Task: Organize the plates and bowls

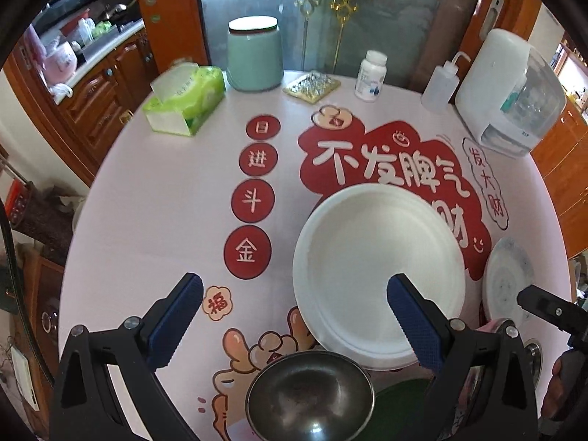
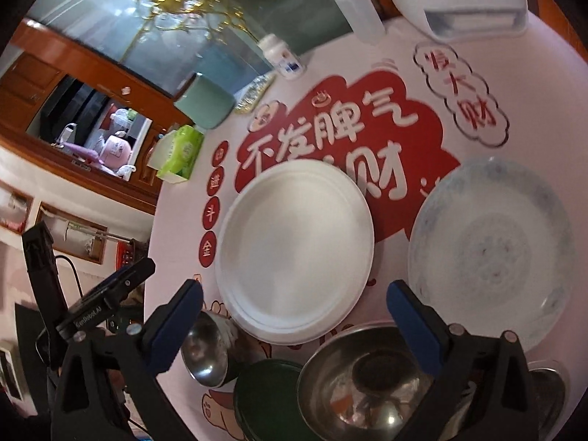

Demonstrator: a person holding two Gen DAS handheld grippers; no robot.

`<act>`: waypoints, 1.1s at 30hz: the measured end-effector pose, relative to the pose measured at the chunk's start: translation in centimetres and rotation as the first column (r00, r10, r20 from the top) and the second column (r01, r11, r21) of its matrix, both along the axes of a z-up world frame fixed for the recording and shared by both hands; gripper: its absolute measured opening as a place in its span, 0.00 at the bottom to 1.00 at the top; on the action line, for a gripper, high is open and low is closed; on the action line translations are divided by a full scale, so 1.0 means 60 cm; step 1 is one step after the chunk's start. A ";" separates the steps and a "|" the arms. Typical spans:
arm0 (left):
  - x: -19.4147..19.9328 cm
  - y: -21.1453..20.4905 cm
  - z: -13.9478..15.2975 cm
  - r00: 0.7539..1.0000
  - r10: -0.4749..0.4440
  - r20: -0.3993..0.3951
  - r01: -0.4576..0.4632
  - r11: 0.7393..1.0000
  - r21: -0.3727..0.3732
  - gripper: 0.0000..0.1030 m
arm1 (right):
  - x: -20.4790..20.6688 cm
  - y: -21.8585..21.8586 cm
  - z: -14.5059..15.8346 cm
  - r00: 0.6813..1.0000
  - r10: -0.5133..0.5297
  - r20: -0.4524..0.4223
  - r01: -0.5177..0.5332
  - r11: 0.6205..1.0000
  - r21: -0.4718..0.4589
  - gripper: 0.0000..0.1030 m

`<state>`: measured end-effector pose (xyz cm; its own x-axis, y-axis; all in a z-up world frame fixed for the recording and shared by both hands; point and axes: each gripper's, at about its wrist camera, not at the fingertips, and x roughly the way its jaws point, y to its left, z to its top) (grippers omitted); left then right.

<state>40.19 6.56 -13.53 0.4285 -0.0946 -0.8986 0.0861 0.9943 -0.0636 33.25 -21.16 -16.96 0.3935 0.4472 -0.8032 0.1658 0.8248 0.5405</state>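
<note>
The left gripper [image 1: 294, 325] is hovering with jaws spread and empty; a steel bowl [image 1: 310, 395] is sitting just below them, a white plate [image 1: 378, 275] ahead-right. The right gripper [image 2: 294, 325], also spread and empty, is nearing a second steel bowl [image 2: 364, 378].

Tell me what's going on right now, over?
Left gripper and right gripper: jaws open, empty. White plate, patterned plate, steel bowls, green dish all on table, untouched. Nothing blocking.
</note>
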 end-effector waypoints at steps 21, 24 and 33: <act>0.071 0.005 -0.152 0.969 0.006 -0.246 -0.029 0.996 -0.089 0.44 | 0.053 -0.009 -0.114 0.977 -0.026 -0.213 0.024 1.000 -0.011 0.51; 0.075 0.002 -0.160 0.966 0.001 -0.259 -0.028 0.995 -0.101 0.41 | 0.056 -0.008 -0.121 0.976 -0.023 -0.218 0.020 1.000 -0.016 0.51; 0.083 -0.002 -0.180 0.957 0.001 -0.289 -0.035 0.993 -0.112 0.31 | 0.064 -0.004 -0.140 0.970 -0.024 -0.243 0.017 0.999 -0.032 0.48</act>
